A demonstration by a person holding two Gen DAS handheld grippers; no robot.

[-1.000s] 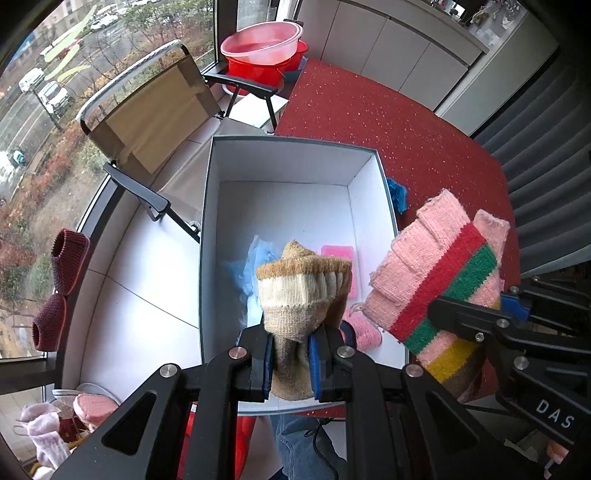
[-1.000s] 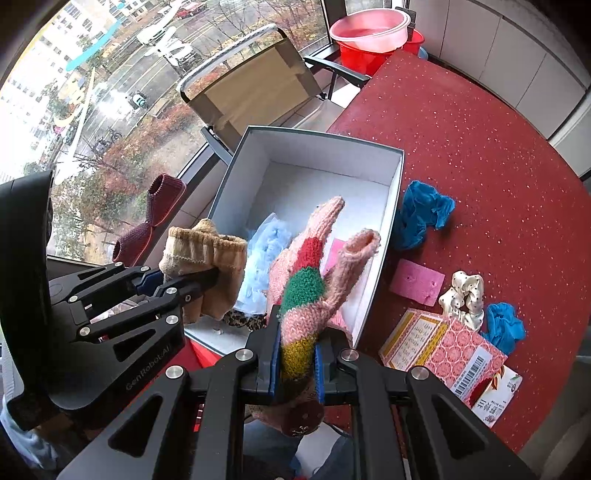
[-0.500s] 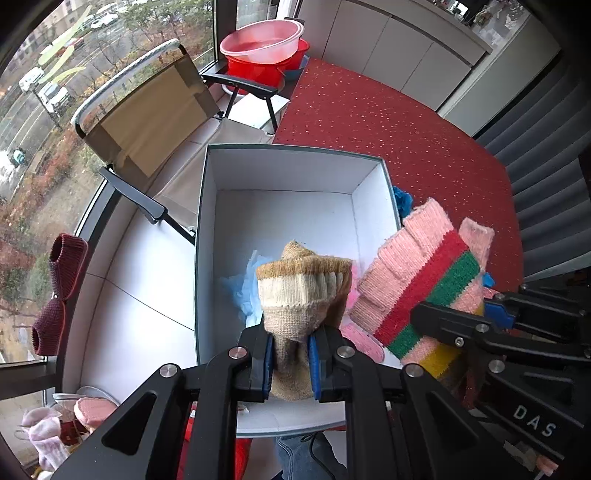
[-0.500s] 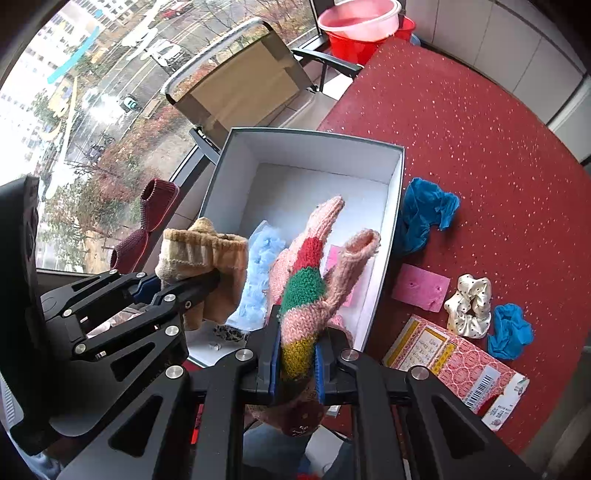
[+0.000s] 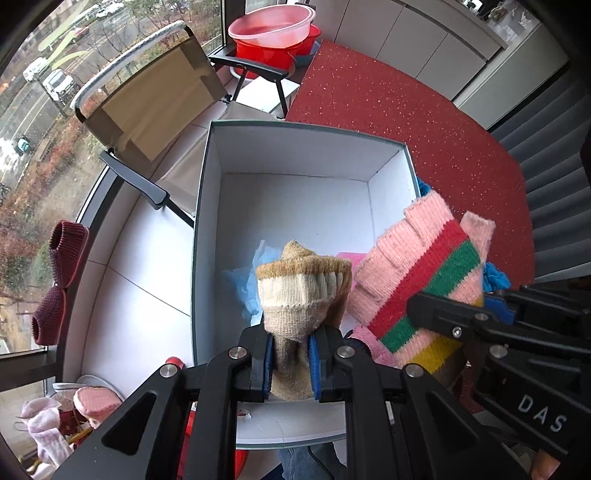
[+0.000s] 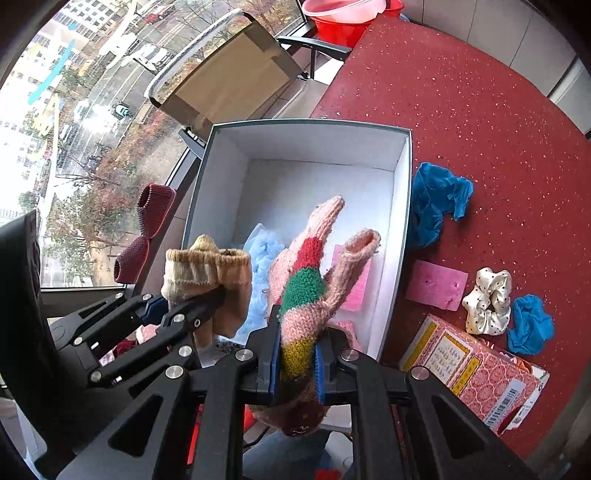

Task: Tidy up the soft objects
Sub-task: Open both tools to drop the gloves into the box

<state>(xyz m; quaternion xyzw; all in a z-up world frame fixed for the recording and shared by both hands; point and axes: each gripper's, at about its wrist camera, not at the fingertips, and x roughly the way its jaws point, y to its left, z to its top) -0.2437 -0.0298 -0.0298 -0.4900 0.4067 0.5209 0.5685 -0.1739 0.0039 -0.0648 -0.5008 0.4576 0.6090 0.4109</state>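
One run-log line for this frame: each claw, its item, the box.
left claw: shut on beige sock | right claw: shut on striped knit glove | both above white box | box: partly filled

Open box [image 6: 400, 229] on table [image 6: 480, 122], at its left edge. Inside box, near end: tulle piece [image 6: 264, 254], flat card [image 6: 356, 284]. Above box's near end: sock [image 5: 301, 291] in left claw [image 5: 290, 363], striped glove [image 6: 308, 291] in right claw [image 6: 297, 363], glove to sock's right. Right of box on table: crumpled cloth [image 6: 437, 195] touching box wall, further right card [image 6: 436, 290], scrunchie [image 6: 487, 301], another cloth [image 6: 530, 325], carton [image 6: 476, 373]. Behind box: folding chair [image 6: 229, 85], basins [image 5: 275, 35]. Left of box: slippers [image 5: 55, 280] by window.
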